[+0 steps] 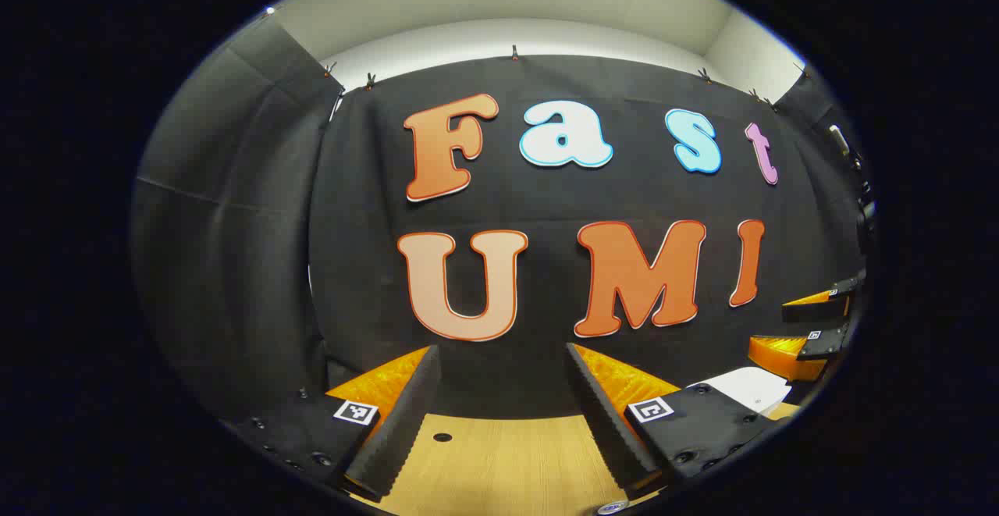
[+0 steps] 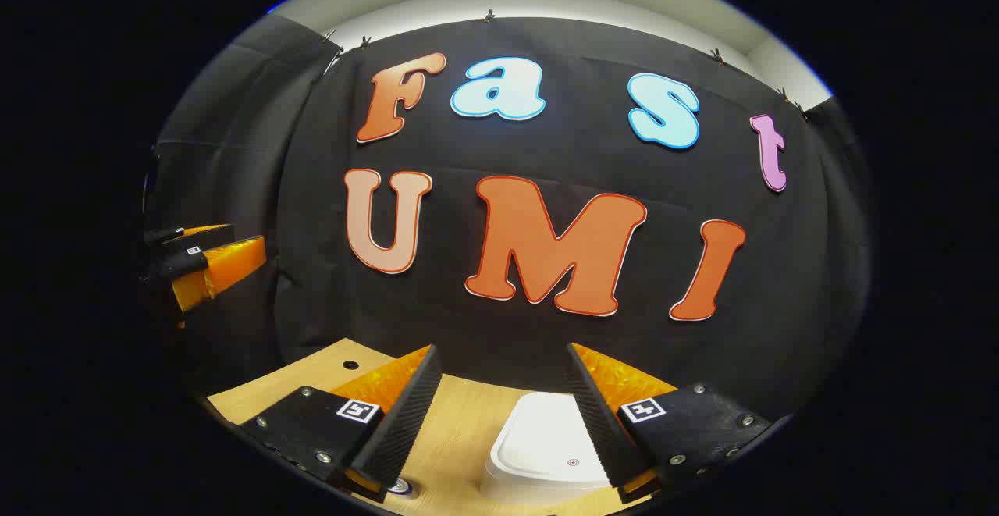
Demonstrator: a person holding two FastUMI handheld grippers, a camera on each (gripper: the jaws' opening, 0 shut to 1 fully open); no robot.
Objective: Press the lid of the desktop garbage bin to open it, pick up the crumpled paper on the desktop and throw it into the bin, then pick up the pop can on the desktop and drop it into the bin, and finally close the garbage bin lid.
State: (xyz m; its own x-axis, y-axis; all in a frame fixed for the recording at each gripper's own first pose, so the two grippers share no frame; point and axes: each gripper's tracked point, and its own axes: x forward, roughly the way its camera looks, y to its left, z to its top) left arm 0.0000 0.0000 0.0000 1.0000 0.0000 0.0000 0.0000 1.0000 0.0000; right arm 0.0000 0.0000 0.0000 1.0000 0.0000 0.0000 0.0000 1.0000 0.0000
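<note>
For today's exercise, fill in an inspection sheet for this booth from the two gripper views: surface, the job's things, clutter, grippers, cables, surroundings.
Surface: wooden desktop with a small round hole.
Job's things: white garbage bin, lid down, below the right gripper; its edge also appears in the left gripper view. Crumpled paper and pop can: nothing seen.
Clutter: nothing seen.
Grippers: left gripper open above the desktop, holding nothing; right gripper open over the bin, holding nothing.
Cables: nothing seen.
Surroundings: black cloth wall, pale ceiling strip above.
</note>
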